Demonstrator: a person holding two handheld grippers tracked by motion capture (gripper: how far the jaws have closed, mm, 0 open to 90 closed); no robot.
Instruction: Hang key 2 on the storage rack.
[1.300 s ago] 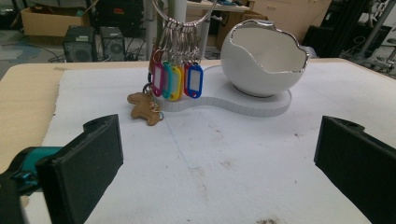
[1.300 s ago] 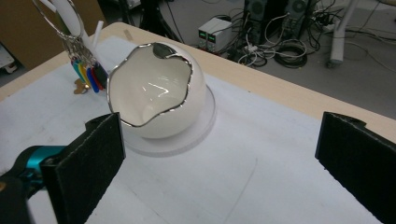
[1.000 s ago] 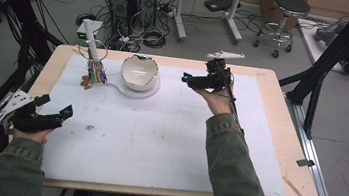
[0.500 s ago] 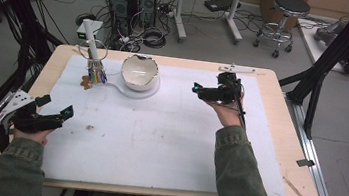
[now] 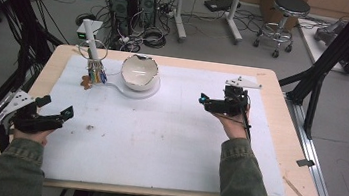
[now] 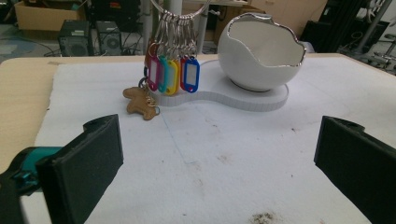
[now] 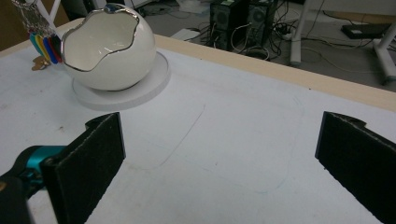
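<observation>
While the left gripper [image 5: 52, 112] stays parked at the mat's 8 o'clock edge, jaws wide and empty, the right gripper [image 5: 210, 102] has drawn back toward 3 o'clock, also gaping empty. Egg-shaped bowl [image 5: 139, 72] and key tags [image 5: 96, 75] sit unmoved at 11 o'clock.

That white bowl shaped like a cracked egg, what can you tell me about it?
The white bowl looks like glossy ceramic, round like an eggshell with its top broken away. Its jagged rim is edged in silver, and it looks empty inside. It stands upright on the round end of a flat white base at the far side of the table. On the base's narrower end, beside the bowl but apart from it, coloured key tags hang from a stand. Neither gripper touches the bowl.
</observation>
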